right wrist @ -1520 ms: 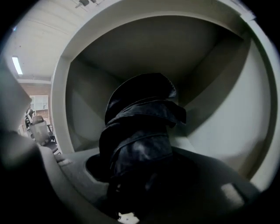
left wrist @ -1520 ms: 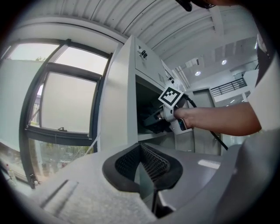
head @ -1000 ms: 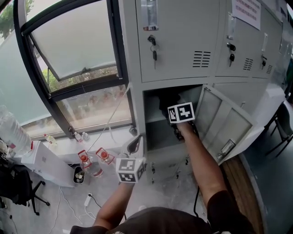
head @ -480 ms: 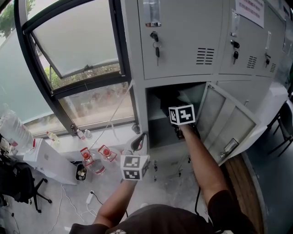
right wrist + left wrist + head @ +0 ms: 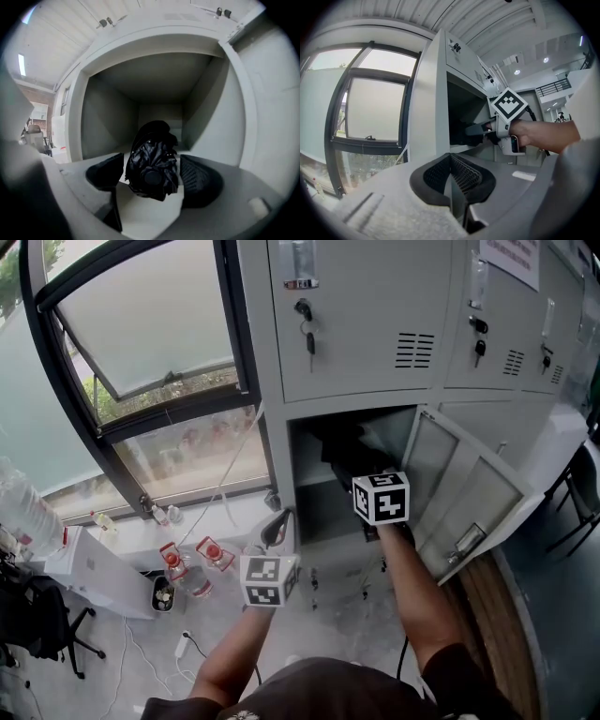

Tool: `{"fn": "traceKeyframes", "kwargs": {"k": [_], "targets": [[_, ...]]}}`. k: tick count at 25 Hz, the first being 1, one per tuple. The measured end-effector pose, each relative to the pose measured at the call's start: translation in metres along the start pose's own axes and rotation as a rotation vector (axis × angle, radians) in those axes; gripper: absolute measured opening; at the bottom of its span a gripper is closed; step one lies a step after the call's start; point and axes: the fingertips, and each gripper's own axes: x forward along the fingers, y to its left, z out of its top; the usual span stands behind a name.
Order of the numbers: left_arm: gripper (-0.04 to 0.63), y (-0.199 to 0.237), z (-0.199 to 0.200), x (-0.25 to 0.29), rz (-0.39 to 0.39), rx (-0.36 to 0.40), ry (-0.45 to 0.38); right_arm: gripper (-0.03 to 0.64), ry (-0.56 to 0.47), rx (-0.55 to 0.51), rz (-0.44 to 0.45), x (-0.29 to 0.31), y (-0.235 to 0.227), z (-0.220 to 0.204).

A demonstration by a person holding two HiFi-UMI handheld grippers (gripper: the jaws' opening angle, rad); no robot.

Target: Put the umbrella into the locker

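Two grippers and one umbrella, placed relative to the open locker compartment:

- Right gripper (image 5: 153,178): is pointing into the mouth of the open locker compartment (image 5: 314,512). Its jaws have just been opening and are now standing wide.
- Folded black umbrella (image 5: 152,159): is lying inside the compartment with its round end facing outward. It is sitting in line between the right gripper's spread pads, which are not pressing on it.
- Left gripper (image 5: 451,183): is hovering outside the compartment, below and to the left of its opening in the head view. Its jaws are closed together with nothing between them.
- Compartment door (image 5: 469,498): is hanging open to the right of the compartment.
- Upper locker door (image 5: 361,315): is sitting closed directly above the compartment, with keys (image 5: 307,329) hanging from its lock.
- Window (image 5: 141,352): is standing to the left of the compartment, its upper sash tilting open.
- Red-capped bottles (image 5: 197,563): are standing on the floor, below and left of the compartment.
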Motion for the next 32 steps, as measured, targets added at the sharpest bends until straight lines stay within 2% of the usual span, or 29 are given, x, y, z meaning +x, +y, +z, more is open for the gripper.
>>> {"fn": "traceKeyframes", "kwargs": {"k": [10, 12, 13, 20, 26, 32], "targets": [[0.003, -0.003, -0.001, 0.005, 0.007, -0.021, -0.011, 0.364, -0.091, -0.001, 0.034, -0.059, 0.016, -0.013], [0.003, -0.005, 0.0, 0.006, 0.002, -0.025, -0.015, 0.331, -0.104, 0.0, 0.03, -0.068, 0.017, -0.02], [0.003, -0.007, 0.001, 0.006, -0.003, -0.028, -0.018, 0.305, -0.111, 0.007, 0.026, -0.072, 0.016, -0.024], [0.003, -0.025, 0.004, 0.004, -0.058, -0.01, -0.034, 0.013, -0.096, 0.013, -0.063, -0.091, 0.008, -0.052], [0.003, -0.032, 0.0, 0.004, -0.075, -0.011, -0.03, 0.005, -0.09, 0.0, -0.062, -0.104, 0.018, -0.063], [0.003, -0.05, 0.005, 0.0, -0.176, -0.033, -0.067, 0.003, -0.085, 0.018, -0.042, -0.109, 0.025, -0.072]]}}
